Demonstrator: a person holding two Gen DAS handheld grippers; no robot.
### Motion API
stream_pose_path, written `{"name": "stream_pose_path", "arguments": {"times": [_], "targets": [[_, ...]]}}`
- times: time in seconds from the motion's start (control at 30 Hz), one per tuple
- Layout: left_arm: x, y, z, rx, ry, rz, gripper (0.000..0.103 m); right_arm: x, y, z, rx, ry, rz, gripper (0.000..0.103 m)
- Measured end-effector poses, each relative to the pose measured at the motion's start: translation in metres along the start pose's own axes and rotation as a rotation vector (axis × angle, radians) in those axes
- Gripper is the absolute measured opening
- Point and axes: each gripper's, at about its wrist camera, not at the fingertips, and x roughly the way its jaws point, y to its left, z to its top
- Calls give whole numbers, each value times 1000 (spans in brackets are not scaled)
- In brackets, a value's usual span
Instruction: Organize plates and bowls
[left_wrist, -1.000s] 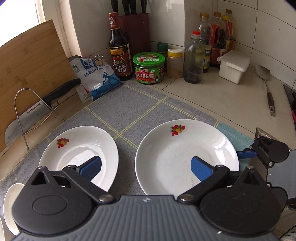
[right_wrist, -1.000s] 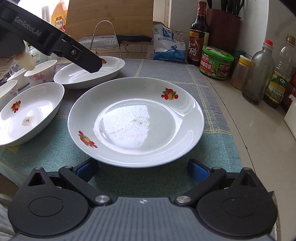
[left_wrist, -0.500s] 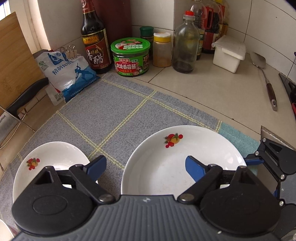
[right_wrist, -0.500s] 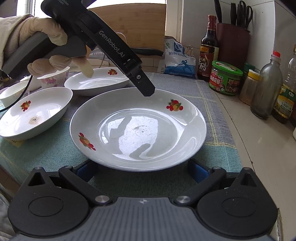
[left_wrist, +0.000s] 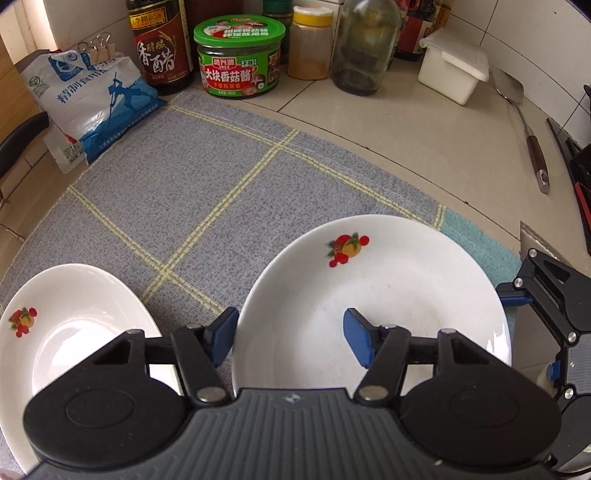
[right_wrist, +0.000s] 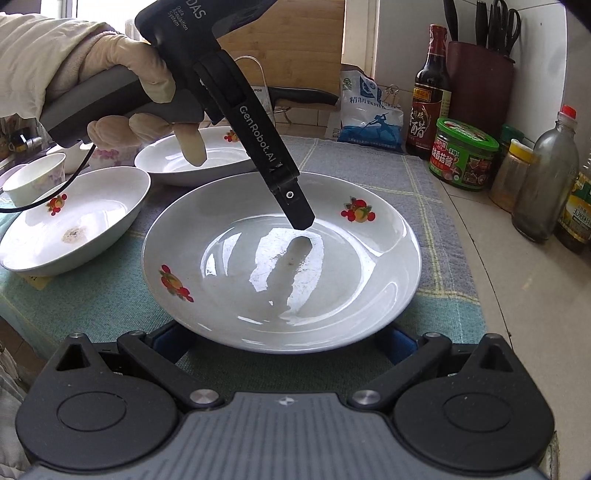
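Plate flat on cloth, fruit motifs apparently at opposite rims.

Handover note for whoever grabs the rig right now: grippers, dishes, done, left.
Left gripper: jaws closing astride the near-left rim of the large round plate; pads not yet pressing.
Right gripper: open, fingers either side of that plate's near edge, holding nothing.
Dishes: large plate on the cloth mat; two oval dishes to its left, apart from it; small floral bowls past them.
Done: nothing stacked.
Left: grip and lift the plate, then stack plates and bowls by kind.
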Motion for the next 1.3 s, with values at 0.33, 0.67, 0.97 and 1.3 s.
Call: {"name": "stream_pose_path", "arguments": {"times": [0.33, 0.67, 0.97, 1.3], "targets": [[7, 6, 6, 1, 28, -44, 59, 3, 0, 5, -5, 24, 8, 103], [8, 7, 6, 17, 28, -57, 59, 4, 0, 7, -10, 38, 7, 103], [3, 8, 8, 14, 18, -53, 59, 4, -1, 14, -18, 51, -3, 103], [1, 20, 36, -11, -39, -36, 59, 9, -24, 35, -59, 35, -6, 103]]}}
